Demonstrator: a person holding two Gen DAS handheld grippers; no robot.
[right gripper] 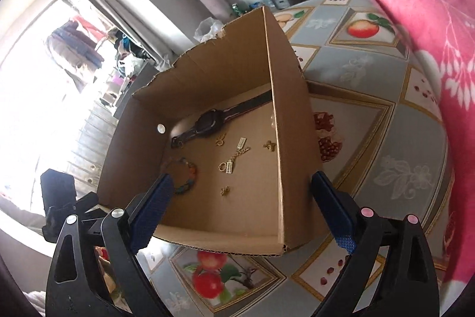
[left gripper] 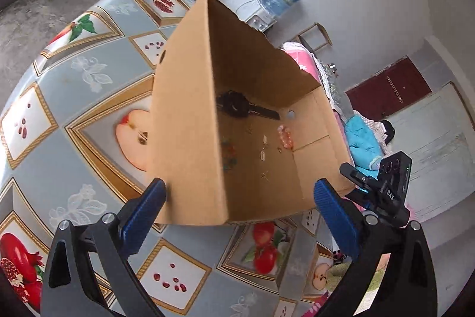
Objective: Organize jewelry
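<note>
The jewelry, a black watch [right gripper: 207,125], a beaded bracelet [right gripper: 185,176] and small gold pieces [right gripper: 230,165], was found lying inside the cardboard box [right gripper: 292,138], beyond both grippers, left [left gripper: 239,216] and right [right gripper: 242,211], whose jaws were spread wide and empty.

Watch [right gripper: 207,124], bracelet [right gripper: 184,174], perhaps earrings [right gripper: 268,145] in box [right gripper: 291,138], on table [right gripper: 386,138]

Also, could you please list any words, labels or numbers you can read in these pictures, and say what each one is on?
"DAS": white letters on the black body of the right gripper, seen from the left wrist.
Nothing else reads: the cardboard box, the watch and the fruit-print tablecloth show no legible text.
</note>
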